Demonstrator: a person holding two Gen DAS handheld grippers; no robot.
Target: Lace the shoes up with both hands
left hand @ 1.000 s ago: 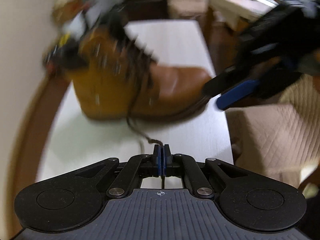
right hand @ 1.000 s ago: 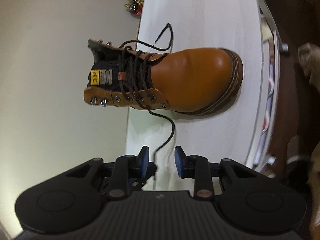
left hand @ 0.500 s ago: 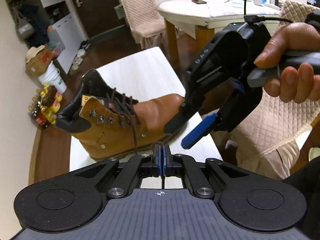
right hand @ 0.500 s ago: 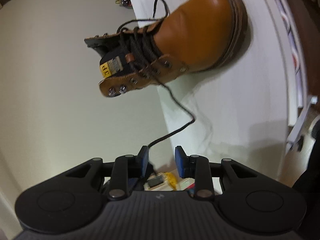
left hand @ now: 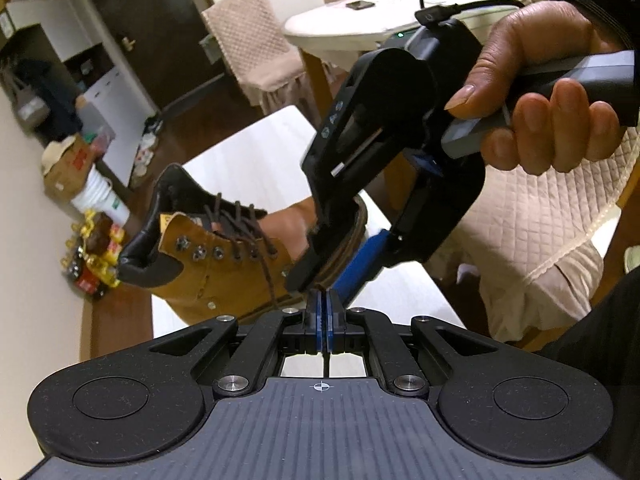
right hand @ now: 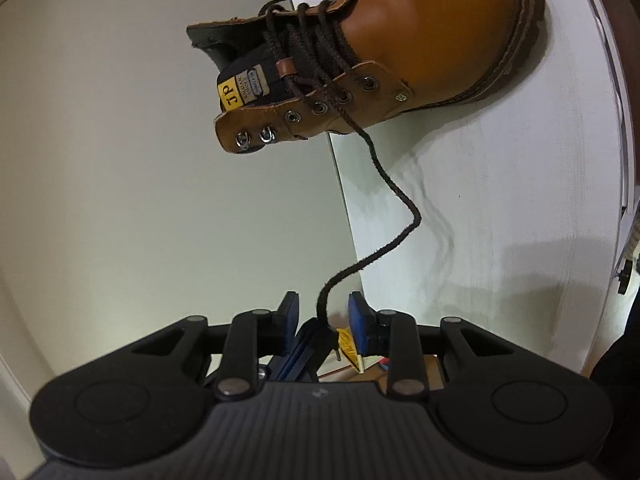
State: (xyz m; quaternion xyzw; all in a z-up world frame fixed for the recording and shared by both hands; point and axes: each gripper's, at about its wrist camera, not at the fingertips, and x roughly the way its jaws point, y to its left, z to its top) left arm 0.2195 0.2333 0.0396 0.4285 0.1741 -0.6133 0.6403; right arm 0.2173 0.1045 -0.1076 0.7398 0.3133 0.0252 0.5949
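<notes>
This is a lived-in home, a dining or living room. A round pale dining table (left hand: pixel 360 26) stands cluttered with small items, beside a chair in a quilted beige cover (left hand: pixel 256 52). A dark wooden door (left hand: pixel 148 36), dark wood flooring (left hand: pixel 188 136), white shelving (left hand: pixel 60 32), a white plastic bucket (left hand: pixel 100 200) and bottles (left hand: pixel 94 252) along the wall show it.

Covered chair (left hand: pixel 256 46), round table (left hand: pixel 384 20), dark door (left hand: pixel 148 36), white bucket (left hand: pixel 102 198)
</notes>
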